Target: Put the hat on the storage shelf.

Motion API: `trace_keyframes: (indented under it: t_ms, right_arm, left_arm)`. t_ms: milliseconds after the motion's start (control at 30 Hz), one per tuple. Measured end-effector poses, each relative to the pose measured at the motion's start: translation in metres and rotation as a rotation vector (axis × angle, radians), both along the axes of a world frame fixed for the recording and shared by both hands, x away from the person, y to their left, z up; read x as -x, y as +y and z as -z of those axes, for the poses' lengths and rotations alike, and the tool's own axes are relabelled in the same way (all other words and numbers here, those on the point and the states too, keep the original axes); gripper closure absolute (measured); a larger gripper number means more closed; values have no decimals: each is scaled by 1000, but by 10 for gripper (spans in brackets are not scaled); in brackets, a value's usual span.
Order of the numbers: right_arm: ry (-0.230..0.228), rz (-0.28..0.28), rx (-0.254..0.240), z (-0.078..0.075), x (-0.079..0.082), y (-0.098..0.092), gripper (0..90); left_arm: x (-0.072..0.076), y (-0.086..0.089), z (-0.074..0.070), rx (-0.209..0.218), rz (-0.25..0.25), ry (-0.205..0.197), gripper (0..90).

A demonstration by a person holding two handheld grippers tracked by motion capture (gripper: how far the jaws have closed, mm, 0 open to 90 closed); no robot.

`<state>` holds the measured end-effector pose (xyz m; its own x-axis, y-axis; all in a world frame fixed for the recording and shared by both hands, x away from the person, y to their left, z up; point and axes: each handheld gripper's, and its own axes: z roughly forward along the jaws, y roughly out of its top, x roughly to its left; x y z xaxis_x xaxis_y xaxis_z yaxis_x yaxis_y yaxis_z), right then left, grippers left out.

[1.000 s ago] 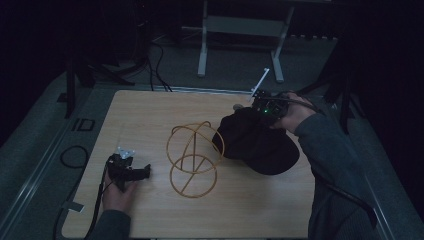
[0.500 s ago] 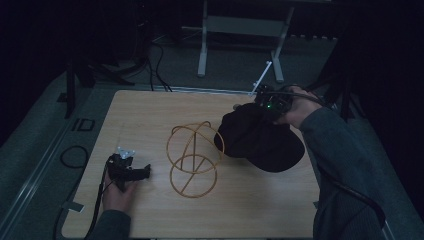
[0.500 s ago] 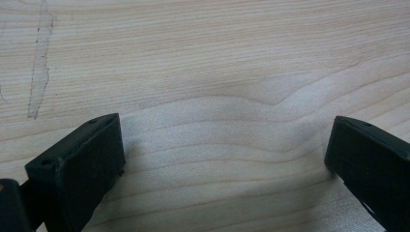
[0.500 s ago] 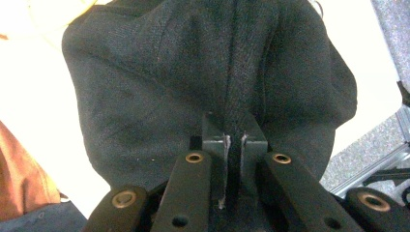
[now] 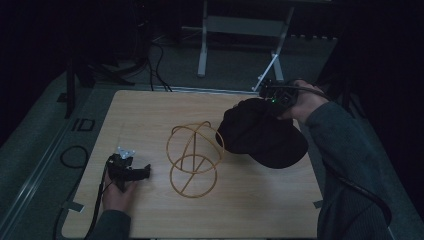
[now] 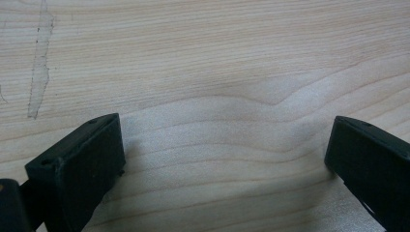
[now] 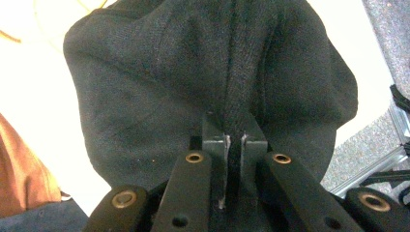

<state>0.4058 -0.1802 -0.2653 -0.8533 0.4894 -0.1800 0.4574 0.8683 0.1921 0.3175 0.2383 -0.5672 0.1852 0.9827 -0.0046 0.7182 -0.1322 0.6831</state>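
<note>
Black cap (image 5: 262,135) higher now — right gripper (image 7: 234,140) clamped.

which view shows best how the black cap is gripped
The right gripper view: the right gripper has its jaws pinched shut on a fold of the black cap. The high view shows the cap hanging beside the wire stand. The left gripper view shows bare table.
</note>
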Motion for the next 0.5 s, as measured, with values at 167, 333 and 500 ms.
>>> trace_keyframes:
  t_ms: [167, 333, 500]
  right_arm:
    - [-4, 6, -2, -5, 0, -2, 858]
    - [-9, 4, 10, -11, 0, -2, 858]
    - [-19, 9, 2, -17, 1, -3, 858]
  left_arm:
    - [0, 0, 0, 0, 0, 0, 1]
    - [0, 0, 0, 0, 0, 0, 1]
    - [0, 0, 0, 0, 0, 0, 1]
